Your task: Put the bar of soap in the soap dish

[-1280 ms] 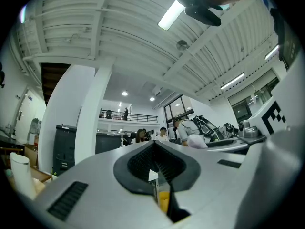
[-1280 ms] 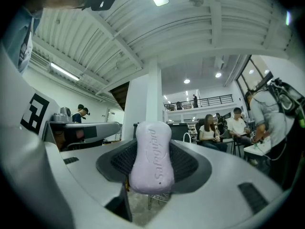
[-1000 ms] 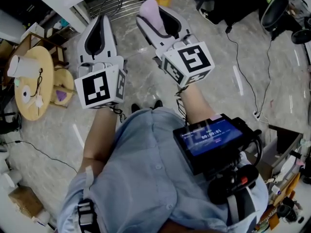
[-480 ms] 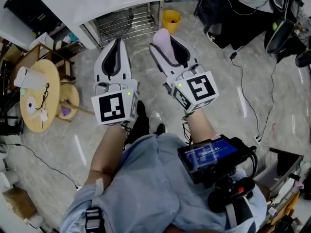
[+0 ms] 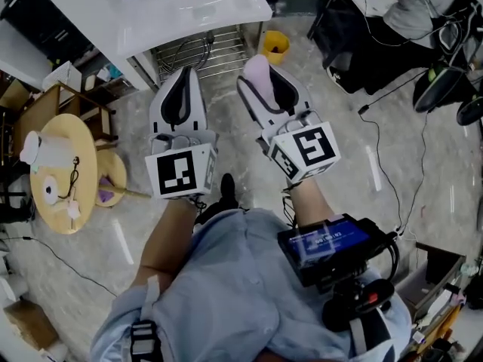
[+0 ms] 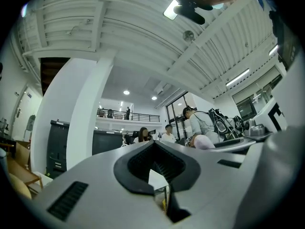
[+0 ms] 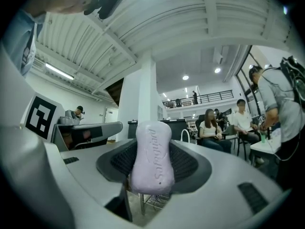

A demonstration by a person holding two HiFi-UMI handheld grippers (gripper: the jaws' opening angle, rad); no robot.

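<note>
Two grippers side by side mid-frame, your right gripper [image 5: 268,89] clamped on the lilac soap bar [image 5: 257,68], your left gripper [image 5: 181,81] pinched closed, empty, white counter [image 5: 189,6] and wire rack [image 5: 198,50] ahead at top centre, yellow bin [image 5: 275,45] beside.

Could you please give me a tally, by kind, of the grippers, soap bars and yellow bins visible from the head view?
Grippers: 2, the left gripper and the right gripper
Soap bar: 1, held in the right gripper
Yellow bin: 1, on the floor
Total: 4
</note>
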